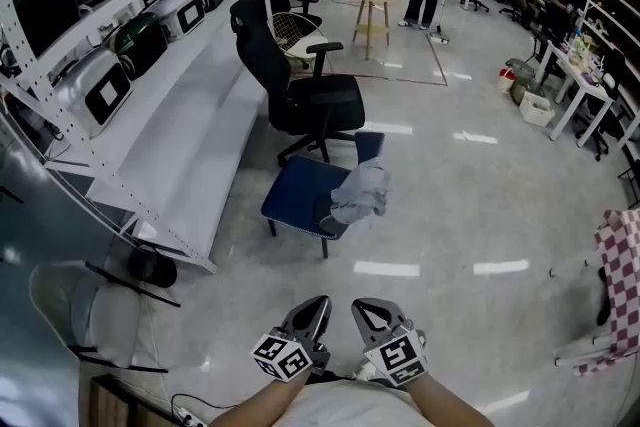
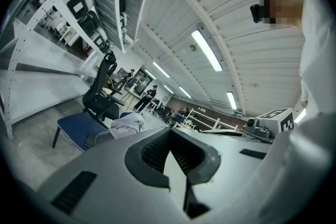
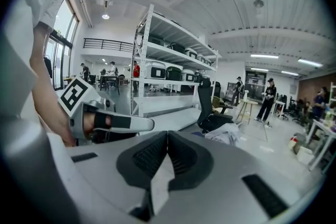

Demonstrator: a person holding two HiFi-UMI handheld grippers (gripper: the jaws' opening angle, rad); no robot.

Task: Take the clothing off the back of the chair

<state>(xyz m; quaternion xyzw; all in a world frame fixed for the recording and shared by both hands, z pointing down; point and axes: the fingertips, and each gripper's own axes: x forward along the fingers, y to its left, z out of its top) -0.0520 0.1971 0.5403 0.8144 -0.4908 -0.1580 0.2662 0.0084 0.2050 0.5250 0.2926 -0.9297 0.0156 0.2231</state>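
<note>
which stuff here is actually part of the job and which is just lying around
Part of the job: grey clothing, the blue chair it is on, left gripper and right gripper, both shut and empty.

Just lying about: black office chair, white shelving, wooden stool, checked cloth.

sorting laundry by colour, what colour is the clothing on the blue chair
The clothing is light grey, clearest in the head view.

The right tongs (image 3: 167,134), closed on nothing, point toward grey clothing (image 3: 223,136) near a black office chair (image 3: 209,105).
</note>
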